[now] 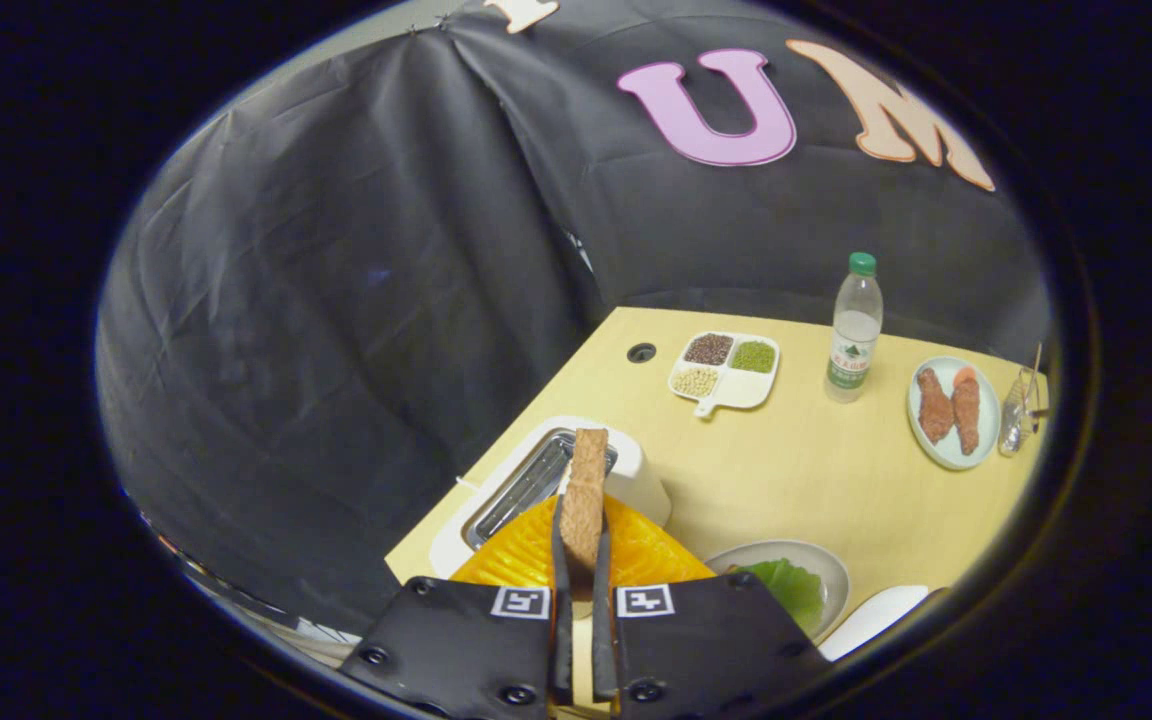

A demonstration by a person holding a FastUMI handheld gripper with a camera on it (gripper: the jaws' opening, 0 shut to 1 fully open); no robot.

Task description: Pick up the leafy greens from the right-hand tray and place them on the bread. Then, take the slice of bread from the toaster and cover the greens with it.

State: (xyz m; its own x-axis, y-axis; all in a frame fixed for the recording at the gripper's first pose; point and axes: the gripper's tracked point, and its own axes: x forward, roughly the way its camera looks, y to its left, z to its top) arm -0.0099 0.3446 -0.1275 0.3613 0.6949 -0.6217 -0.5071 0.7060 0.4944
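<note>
- We find the gripper [582, 545] pinching a slice of bread [586, 490] edge-on between both fingers, the slice upright and rising ahead of the tips
- Just beyond the fingers we note the white toaster [546, 480], its slot open
- To the right of the fingers, leafy greens [786, 585] lie on a plate [831, 565]

Gripper [581, 560] clamps bread slice [584, 490] above toaster [636, 470]; open tabletop [786, 470] ahead; bottle [854, 330], divided dish [736, 385] stand far back.
</note>
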